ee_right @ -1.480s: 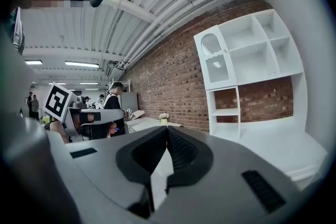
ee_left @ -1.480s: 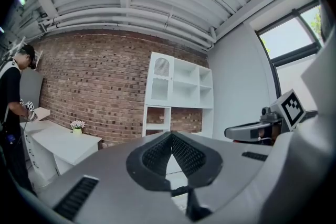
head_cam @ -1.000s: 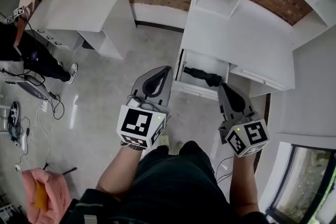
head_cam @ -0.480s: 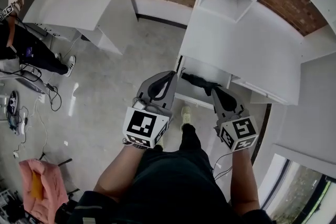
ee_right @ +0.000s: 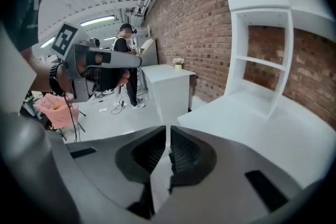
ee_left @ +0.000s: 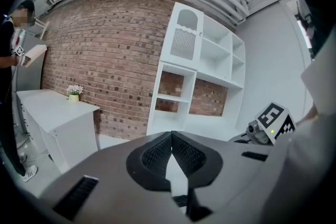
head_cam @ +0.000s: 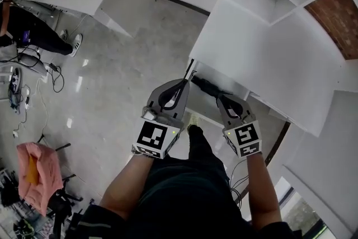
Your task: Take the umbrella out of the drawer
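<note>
Umbrella [head_cam: 205,85] lay in the open drawer [head_cam: 200,103], at ten o'clock from your right claw [head_cam: 220,99]. That claw and your left claw [head_cam: 184,82] were both clenched on nothing. Going in clenched, you risked shoving the umbrella deeper or striking the drawer's rim.

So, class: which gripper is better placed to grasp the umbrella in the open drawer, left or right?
Probably the right gripper: its shut tips sit by the near end of the umbrella in the drawer, while the left gripper hangs at the drawer's left edge. It must open first.
</note>
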A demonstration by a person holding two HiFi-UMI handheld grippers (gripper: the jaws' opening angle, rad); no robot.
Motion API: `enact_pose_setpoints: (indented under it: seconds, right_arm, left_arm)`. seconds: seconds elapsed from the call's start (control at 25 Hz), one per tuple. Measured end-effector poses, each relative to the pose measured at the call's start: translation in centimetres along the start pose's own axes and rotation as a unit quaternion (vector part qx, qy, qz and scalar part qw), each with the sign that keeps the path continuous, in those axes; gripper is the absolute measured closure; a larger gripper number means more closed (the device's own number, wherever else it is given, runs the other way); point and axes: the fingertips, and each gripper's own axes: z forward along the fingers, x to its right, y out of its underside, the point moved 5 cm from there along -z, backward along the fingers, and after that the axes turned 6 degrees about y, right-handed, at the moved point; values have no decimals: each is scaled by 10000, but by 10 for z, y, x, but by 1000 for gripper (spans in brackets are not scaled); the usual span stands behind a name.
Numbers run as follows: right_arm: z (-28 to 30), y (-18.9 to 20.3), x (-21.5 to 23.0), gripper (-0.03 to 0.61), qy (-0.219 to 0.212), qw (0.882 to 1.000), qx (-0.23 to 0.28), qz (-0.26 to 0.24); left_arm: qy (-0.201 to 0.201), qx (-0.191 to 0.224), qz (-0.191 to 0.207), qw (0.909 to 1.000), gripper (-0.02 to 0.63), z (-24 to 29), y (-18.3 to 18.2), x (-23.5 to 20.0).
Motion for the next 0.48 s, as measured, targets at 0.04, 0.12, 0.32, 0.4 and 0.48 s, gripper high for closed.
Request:
enact_pose_setpoints:
  seconds: [0.04, 0.12, 0.32, 0.4, 0.48]
  right_arm:
    - [9, 9, 3, 572, -97, 9999, -78, -23]
    - [27, 25, 8, 572, -290, 9993, -232, -81]
    - [66, 62, 13, 569, -656, 9952, -644, -336]
    - [80, 77, 16, 547, -757, 9928, -825, -434]
    - [93, 92, 21, 514, -814, 9893, -1079, -548]
  left_arm:
    - [-34, -43, -28, 10000, 607, 6, 6, -2]
    - [-112, -150, -105, 9998, 607, 18, 20, -7]
    - [-216, -478, -309, 9981, 607, 43, 59, -14]
    - [-256, -589, -388, 9972, 607, 51, 72, -18]
    - [-305, -675, -455, 9962, 607, 58, 82, -21]
